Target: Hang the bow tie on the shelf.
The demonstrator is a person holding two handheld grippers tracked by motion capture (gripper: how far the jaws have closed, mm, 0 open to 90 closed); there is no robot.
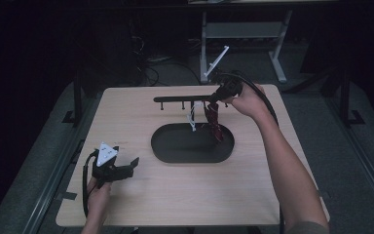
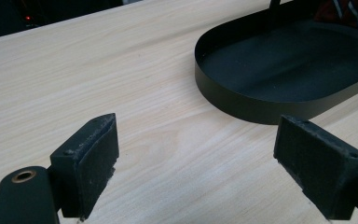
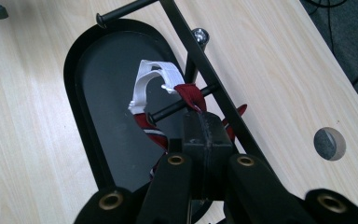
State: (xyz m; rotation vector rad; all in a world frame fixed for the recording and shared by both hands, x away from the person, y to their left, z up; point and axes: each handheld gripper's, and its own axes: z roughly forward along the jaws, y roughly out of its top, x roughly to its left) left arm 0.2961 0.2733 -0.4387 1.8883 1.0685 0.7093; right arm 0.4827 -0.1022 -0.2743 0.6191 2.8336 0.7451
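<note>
Strap: I see the red strap point(image 3: 192, 94) looped over a peg of the black rack point(image 3: 200, 60), above the tray, its end pinched in my right hand-held gripper point(image 3: 204, 122).
Left hand-held gripper point(image 2: 196, 154): jaws wide apart, low over the counter point(image 2: 98, 70), near the tray.
Tray point(image 2: 233, 100): oval, matte black metal, thin upright rim.
Counter: pale wood grain.
Clip point(image 3: 151, 81): white plastic, on the strap.

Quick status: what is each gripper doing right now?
Left gripper: open, holding nothing, low over the wooden table.
Right gripper: shut on the dark red strap, at a peg of the black rack.
</note>
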